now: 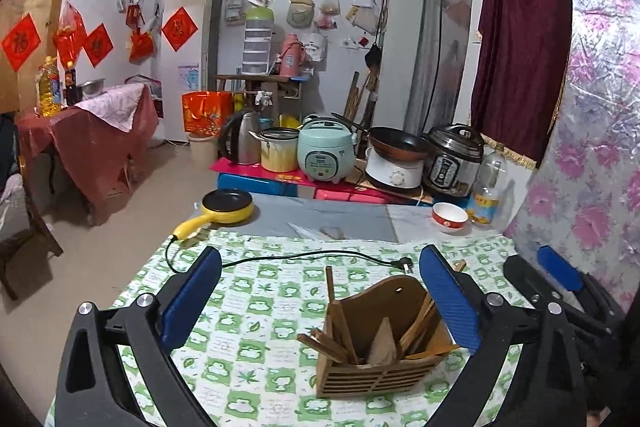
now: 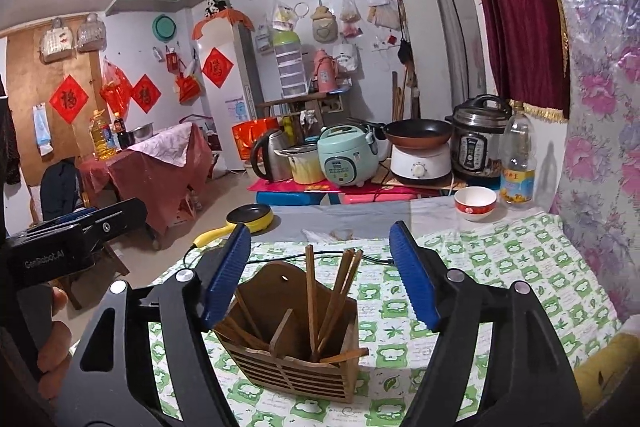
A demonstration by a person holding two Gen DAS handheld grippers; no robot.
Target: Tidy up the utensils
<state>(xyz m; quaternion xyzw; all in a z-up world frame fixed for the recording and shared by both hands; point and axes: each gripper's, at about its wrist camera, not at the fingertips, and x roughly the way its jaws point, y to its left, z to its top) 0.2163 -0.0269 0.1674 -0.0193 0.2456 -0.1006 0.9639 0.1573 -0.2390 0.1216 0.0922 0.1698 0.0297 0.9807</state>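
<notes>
Wooden chopstick holder [image 2: 294, 339] sits just ahead of right claw [image 2: 320, 275], chopsticks [image 2: 334, 291] near upright; left claw [image 1: 320, 301] offset left. Both claws apart, empty.

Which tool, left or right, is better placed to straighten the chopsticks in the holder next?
Right, probably. Its open tool frames the holder centrally, with the upright chopsticks between its fingers. The left tool, also open, has the holder off to its right side, beside one finger.
</notes>
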